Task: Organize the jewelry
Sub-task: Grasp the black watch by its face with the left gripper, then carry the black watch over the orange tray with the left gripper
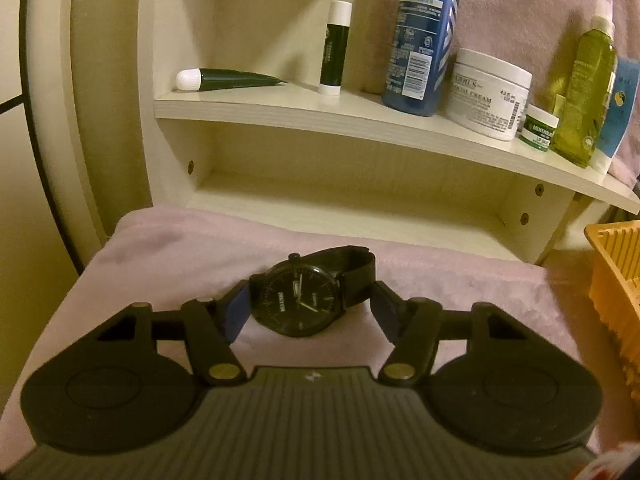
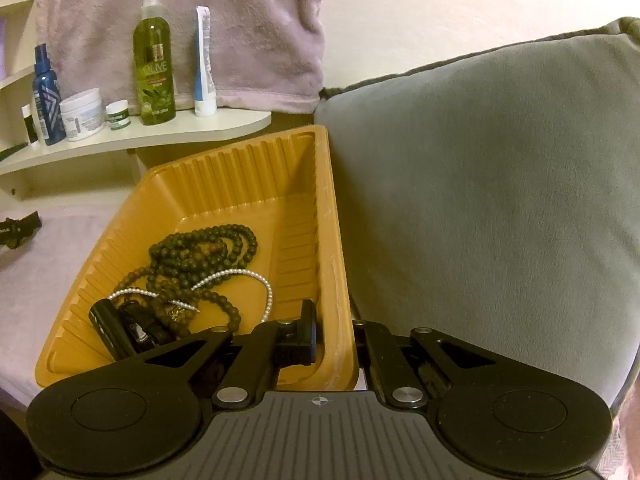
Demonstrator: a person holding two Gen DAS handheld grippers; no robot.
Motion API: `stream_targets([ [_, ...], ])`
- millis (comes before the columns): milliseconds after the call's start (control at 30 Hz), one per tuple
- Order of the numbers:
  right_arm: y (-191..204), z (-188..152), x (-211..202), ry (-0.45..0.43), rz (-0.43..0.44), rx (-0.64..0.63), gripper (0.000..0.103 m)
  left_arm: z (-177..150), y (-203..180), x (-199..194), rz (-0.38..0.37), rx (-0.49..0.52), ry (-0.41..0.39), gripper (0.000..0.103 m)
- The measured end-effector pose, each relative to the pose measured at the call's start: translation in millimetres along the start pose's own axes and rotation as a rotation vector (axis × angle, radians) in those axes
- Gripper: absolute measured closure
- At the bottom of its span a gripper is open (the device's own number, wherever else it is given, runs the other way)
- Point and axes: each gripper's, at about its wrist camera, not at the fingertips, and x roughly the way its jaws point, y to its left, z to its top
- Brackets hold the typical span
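Black watch framed between parted pads of left gripper, strap axis crosswise, contact uncertain. Right gripper clamped on orange tray wall.

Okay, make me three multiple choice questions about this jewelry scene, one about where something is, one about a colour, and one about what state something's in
1. Where does the watch lie?
A. on the pink towel between the left gripper's fingers
B. inside the tray
C. on the shelf

2. What colour is the tray that holds the bead necklaces?
A. white
B. orange
C. blue

3. How is the right gripper set?
A. wide open above the tray
C. holding a bottle
B. closed on the tray's wall

Answers: 1 A, the watch rests on the towel with a finger on either side. 2 B, the ribbed tray is orange. 3 B, one finger sits inside the wall and one outside, pinching it.
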Motion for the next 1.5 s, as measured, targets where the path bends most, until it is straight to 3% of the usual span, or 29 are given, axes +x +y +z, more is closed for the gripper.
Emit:
stream_targets([
  [233,-0.5,0.3,0.2,0.0,0.001,0.0,0.098,0.0,-1.8,-4.6,-0.007,0.013,0.002,0.059],
  [733,0.1,0.1,-4.9,-0.011,0.006,0.001,0.099,-7.0,-13.0,-34.4,-0.003,0.102,0.008,0.06],
  [1500,-0.4,-0.4,-18.1,-0.051,0.041,0.009,0.099,-7.3,-39.5,-68.6,-0.041,0.144,0.004,0.061],
])
